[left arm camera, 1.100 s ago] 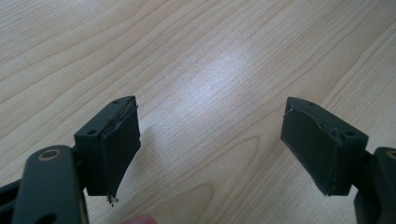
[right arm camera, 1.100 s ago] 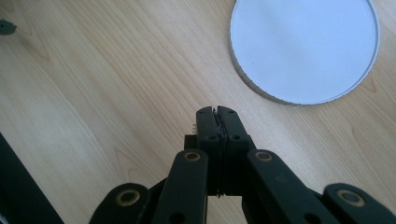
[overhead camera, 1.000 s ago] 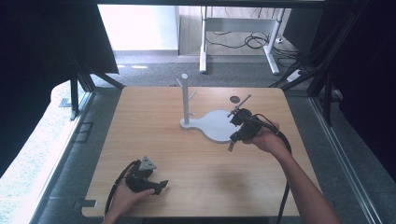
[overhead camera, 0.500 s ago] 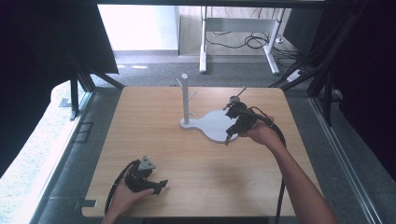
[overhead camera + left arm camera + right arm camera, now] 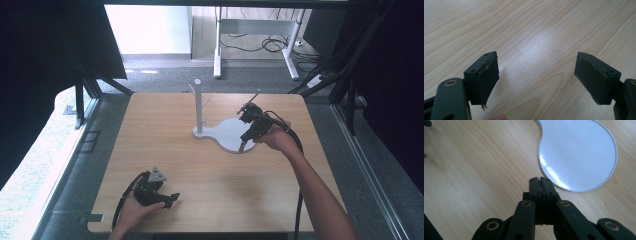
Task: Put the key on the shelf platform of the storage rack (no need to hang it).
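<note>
Wooden table (image 5: 210, 165), grey floor; left tongs (image 5: 536, 80) agape, right tongs (image 5: 540, 182) closed beside white stand base (image 5: 579, 152).

High view looks down over the whole table (image 5: 165, 165); both gripper views skim it closely, perhaps sharing the white base (image 5: 579, 152).

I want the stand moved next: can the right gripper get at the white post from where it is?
Probably yes. The right gripper hovers at the near edge of the stand's white base, jaws shut and empty. The post rises at the base's far-left end, with nothing between. The jaws would have to open first.
</note>
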